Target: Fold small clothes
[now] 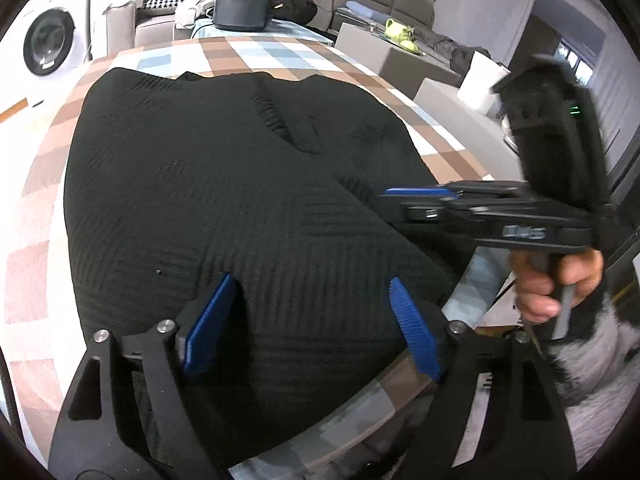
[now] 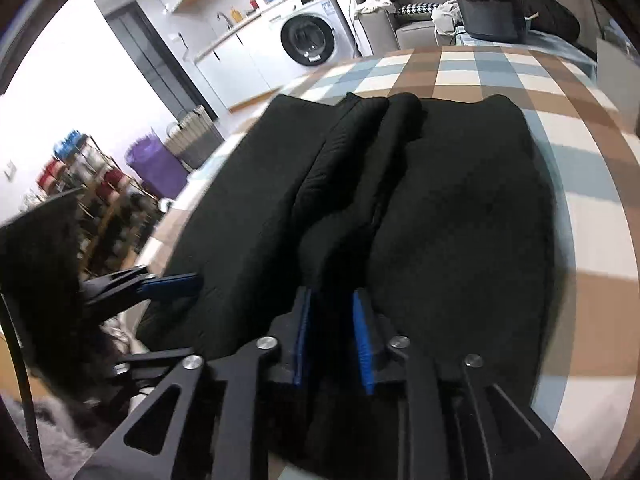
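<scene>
black garment point(image 1: 224, 208) lies spread over the checked table point(image 1: 256, 54), its near hem hanging at the table's front edge; ribbed or crinkled weave, limp, light by the look of it, no stiffness to hold a crease on its own; likely to sag and drag if lifted by one point only; not slippery, the texture should give the pads good bite; nothing fragile about it; best hold judged to be the near edge or a corner, both layers pinched together, one grip on each side so the fold carries over evenly.

left tongs point(image 1: 312, 320): jaws spread wide, blue pads point(image 1: 208, 328) standing well apart, the near part of the cloth lying between them; nothing pinched; the pads seem to rest on or just above the fabric, hard to say which through the lens.

right tongs point(image 2: 332, 336): jaws drawn in narrow but not fully together, a raised ridge of the garment running into the gap from the central fold; it looks nipped between the blue pads, though black cloth on black frame and blur make the contact uncertain; in the left view these tongs sit side-on over the garment's right edge, the person's hand point(image 1: 556, 280) on the handle below.
</scene>
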Tool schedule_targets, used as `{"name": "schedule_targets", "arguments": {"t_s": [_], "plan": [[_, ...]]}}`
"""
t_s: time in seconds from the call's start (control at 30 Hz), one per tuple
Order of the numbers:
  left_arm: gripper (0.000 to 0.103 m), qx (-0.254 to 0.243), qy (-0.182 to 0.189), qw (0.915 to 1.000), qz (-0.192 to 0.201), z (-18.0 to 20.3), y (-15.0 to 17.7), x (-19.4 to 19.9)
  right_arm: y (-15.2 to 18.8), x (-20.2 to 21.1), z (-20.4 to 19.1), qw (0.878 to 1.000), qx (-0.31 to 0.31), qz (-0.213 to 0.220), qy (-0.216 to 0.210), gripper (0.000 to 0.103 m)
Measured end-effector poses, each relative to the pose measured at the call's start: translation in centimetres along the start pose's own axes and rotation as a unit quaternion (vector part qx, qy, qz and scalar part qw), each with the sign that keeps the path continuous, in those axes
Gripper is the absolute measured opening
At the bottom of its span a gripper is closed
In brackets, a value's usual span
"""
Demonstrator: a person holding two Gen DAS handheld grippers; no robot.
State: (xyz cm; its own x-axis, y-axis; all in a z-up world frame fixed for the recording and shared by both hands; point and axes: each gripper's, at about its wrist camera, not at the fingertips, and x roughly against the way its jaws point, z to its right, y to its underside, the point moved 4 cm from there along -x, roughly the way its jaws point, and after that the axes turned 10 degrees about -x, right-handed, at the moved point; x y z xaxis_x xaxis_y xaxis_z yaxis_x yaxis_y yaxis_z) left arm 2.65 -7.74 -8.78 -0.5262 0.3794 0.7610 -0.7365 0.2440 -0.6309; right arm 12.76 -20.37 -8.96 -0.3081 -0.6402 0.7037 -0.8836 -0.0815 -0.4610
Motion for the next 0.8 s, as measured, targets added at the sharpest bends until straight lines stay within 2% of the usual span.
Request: {"name": "schedule_targets", "arguments": {"t_s": [0.2, 0.33, 0.4, 0.47, 0.5, 0.53, 0.6, 0.67, 0.77, 0.8], "plan": [[0.081, -0.018, -0.007, 0.9998, -0.004, 0.7, 0.2, -0.3, 1.1, 3.1, -1.1, 0.997, -0.002, 0.035, -0.067, 0.023], [0.081, -0.010, 0.003, 0.9999, 0.004, 0.2, 0.8, 1.0, -0.1, 0.5, -2.8, 0.996, -0.018, 0.010, -0.085, 0.023], [0.081, 0.008, -0.013, 0.9997, 0.021, -1.1, 0.7, 2.2, -0.3, -1.1, -3.2, 0.994, -0.032, -0.020, -0.103, 0.023], [0.081, 0.025, -0.028, 0.9986, 0.039, -2.4, 0.8, 3.5, -0.3, -3.1, -3.2, 0.994, -0.037, -0.043, -0.097, 0.023], [0.081, 0.041, -0.041, 0.9969, 0.054, -3.7, 0.9, 4.5, -0.3, -3.7, -3.3, 0.994, -0.036, -0.045, -0.091, 0.019], [0.081, 0.052, -0.049, 0.9956, 0.061, -4.6, 0.9, 5.1, -0.5, -4.0, -3.4, 0.994, -0.034, -0.038, -0.092, 0.011], [0.081, 0.092, -0.074, 0.9905, 0.071, -7.2, 1.3, 6.2, -0.5, -3.0, -4.5, 0.994, -0.020, -0.026, -0.106, 0.010], [0.081, 0.124, -0.082, 0.9866, 0.067, -9.2, 1.8, 6.4, -0.4, -1.9, -5.5, 0.991, -0.002, -0.020, -0.129, 0.010], [0.081, 0.165, -0.093, 0.9802, 0.059, -11.8, 2.6, 6.1, 0.5, -2.8, -5.3, 0.995, 0.002, -0.044, -0.093, 0.010], [0.081, 0.170, -0.095, 0.9793, 0.055, -12.3, 2.8, 5.8, 0.9, -3.7, -4.8, 0.997, 0.006, -0.052, -0.062, 0.010]]}}
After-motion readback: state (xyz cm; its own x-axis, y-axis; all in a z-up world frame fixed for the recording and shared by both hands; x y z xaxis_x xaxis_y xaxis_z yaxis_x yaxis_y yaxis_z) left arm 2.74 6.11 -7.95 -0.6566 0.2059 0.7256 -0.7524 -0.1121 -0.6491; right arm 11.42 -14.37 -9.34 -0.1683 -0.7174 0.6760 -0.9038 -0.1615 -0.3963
